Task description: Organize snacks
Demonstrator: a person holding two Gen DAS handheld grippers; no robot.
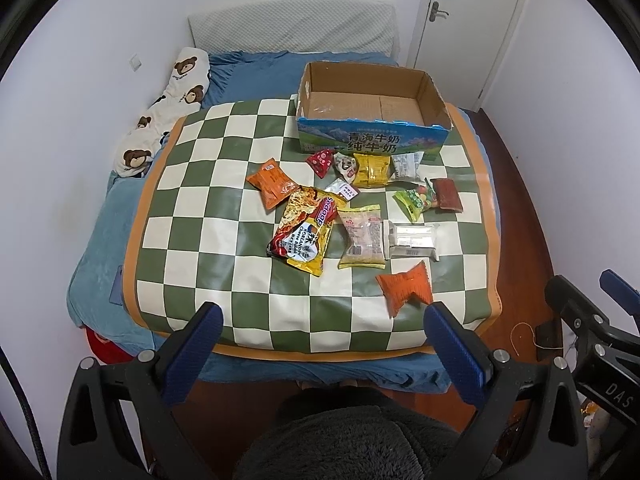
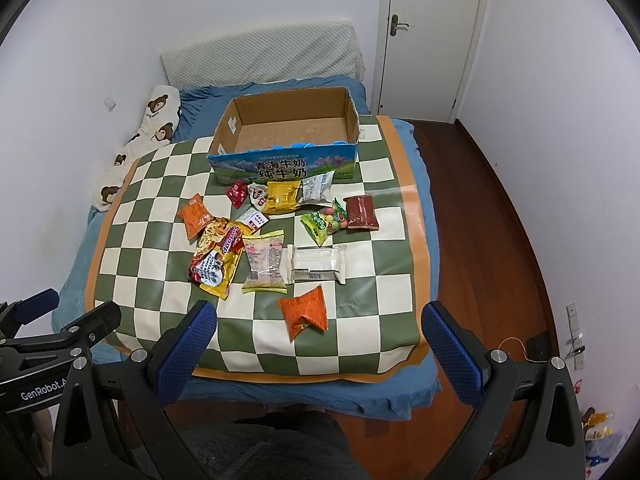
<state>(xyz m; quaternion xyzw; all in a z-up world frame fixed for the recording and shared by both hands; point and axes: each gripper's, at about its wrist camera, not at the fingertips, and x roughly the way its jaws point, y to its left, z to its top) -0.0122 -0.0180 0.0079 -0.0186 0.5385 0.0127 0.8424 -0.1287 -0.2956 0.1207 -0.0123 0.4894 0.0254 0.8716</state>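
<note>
Left wrist: your left gripper (image 1: 320,316) hangs wide open and empty, short of the checkered mat (image 1: 192,216); snacks (image 1: 304,228) lie loose before the empty box (image 1: 372,128).

Right wrist: your right gripper (image 2: 316,316) likewise gapes, holding nothing, nearest the orange packet (image 2: 304,312), a likely first pick.
</note>
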